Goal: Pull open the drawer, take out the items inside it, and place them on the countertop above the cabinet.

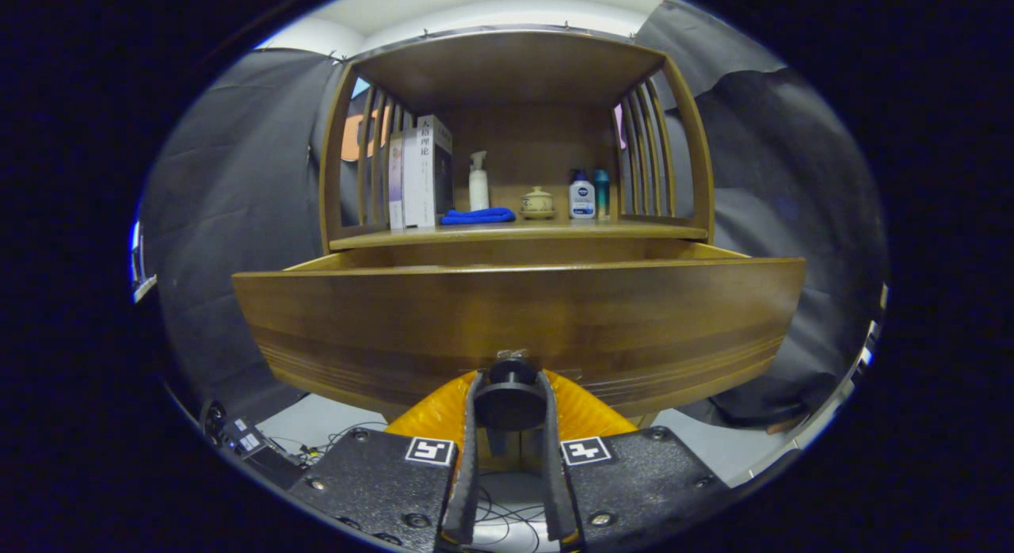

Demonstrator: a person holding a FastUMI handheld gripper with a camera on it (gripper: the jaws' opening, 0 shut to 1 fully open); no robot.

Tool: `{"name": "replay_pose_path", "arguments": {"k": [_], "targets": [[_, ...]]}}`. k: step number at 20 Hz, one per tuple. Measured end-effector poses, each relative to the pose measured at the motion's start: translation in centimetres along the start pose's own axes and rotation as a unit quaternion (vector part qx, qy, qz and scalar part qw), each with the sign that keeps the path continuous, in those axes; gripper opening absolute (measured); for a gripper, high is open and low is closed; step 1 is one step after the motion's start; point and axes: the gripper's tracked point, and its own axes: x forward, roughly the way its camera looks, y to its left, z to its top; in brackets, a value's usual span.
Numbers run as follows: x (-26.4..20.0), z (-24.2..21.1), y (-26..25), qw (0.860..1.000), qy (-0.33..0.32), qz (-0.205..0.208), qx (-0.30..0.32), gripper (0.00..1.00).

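Drawer is being held partly out of the cabinet, its front panel standing just ahead of the fingers; its inside is being hidden by that panel, so any items in it cannot be told.

Left to right on the countertop above the drawer: books are being kept upright by the left slats, a blue cloth is lying just beside them, a white pump bottle is standing behind the cloth, a small lidded pot is sitting near the middle, and two bottles are standing by the right slats. Bare wood is being left along the front edge only.

Risks, as judged: the knob is round and small, so a skewed or upward pull is likely to let it slip out of the grip. Too hard a pull may bring the drawer right off its runners. Items lifted out are being given little free room above, and the pot or bottles may be knocked when something is set down.

Gripper: the jaws are being held nearly together, clamped on the knob, one finger pressed to each side of it. Nothing else is being touched.
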Motion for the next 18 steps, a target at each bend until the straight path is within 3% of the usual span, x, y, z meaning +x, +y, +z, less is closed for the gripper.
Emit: {"name": "replay_pose_path", "arguments": {"k": [8,10,15,18], "targets": [[0.1,-0.2,-0.1,1.000,0.000,0.003,-0.014,0.37],[-0.4,0.2,-0.5,1.000,0.000,0.001,-0.008,0.47],[-3.2,3.9,-2.7,0.999,-0.040,-0.009,0.007,1.00],[-4.7,8.4,-4.0,0.997,-0.074,-0.012,0.007,1.00]]}}
